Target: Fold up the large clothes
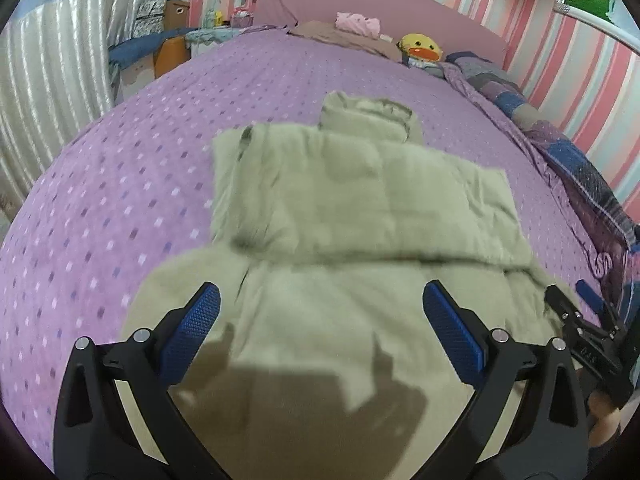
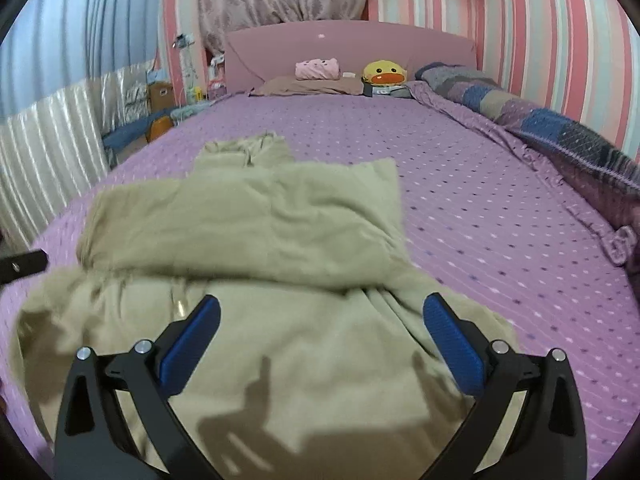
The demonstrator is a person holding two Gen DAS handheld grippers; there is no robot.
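Both tools hang spread wide with nothing between their blue pads: the left gripper (image 1: 320, 320) and the right gripper (image 2: 320, 328) each hover over the near half of a beige hooded garment (image 1: 360, 208) that lies part-folded on the purple dotted bedspread (image 1: 120, 184).

The upper section is already doubled over the body, hood (image 1: 368, 120) at the far end — the near hem is loose and rumpled. The likely trouble, as I judge it: a pinch that catches only the top layer would drag the folded panel askew, and uneven lifts by the two sides would twist the hem. The soft quilted fabric may also slump out of a shallow bite.

The left wrist view shows the other gripper's black frame at its right edge, close beside the garment's corner. The right wrist view shows the bunched left hem spilling onto the bedspread and the duck plush (image 2: 385, 73) squarely by the headboard (image 2: 352, 48).
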